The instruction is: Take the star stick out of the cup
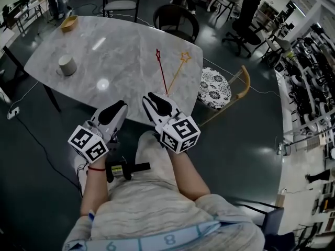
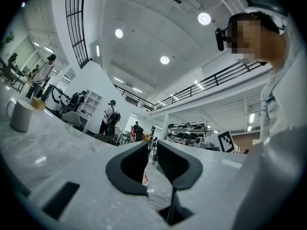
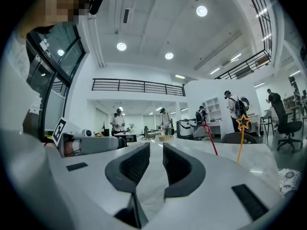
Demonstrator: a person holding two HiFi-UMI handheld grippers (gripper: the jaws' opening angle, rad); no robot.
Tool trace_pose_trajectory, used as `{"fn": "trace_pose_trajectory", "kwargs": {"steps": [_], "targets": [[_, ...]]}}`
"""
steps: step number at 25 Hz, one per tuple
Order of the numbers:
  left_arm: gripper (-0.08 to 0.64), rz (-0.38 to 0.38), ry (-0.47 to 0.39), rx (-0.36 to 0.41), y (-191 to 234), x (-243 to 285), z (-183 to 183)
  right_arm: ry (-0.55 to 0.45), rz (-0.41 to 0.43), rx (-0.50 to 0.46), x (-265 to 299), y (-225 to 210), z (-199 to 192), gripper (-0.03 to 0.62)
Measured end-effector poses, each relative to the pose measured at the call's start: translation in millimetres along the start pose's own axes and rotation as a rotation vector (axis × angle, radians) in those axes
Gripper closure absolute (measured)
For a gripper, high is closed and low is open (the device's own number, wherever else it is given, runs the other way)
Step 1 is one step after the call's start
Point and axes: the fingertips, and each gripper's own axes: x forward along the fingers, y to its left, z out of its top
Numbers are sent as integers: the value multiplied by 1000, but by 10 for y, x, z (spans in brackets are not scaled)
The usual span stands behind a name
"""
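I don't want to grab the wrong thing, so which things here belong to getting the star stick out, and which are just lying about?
For the job: yellow star stick, red star stick, left gripper, right gripper, both empty. Their cup is hidden behind the right gripper.

Just lying about: white mug, wooden tray, cushioned chair.

Marble table [image 1: 125, 46] with mug [image 1: 67, 65], tray [image 1: 68, 23]

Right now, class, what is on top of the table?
A mug, a tray, a red star stick and an orange one. What props them I cannot tell. The left claw and right claw cover part of the near edge.
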Motion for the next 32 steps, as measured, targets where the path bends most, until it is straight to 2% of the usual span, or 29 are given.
{"fn": "trace_pose_trajectory", "kwargs": {"steps": [9, 22, 32], "targets": [[508, -48, 11, 8, 202, 205, 85, 49, -91, -36, 158, -344, 50, 520], [497, -55, 41, -12, 475, 379, -2, 155, -223, -76, 377, -942, -27, 511], [491, -56, 56, -22, 544, 408, -35, 306, -307, -139, 496, -1292, -185, 512]]}}
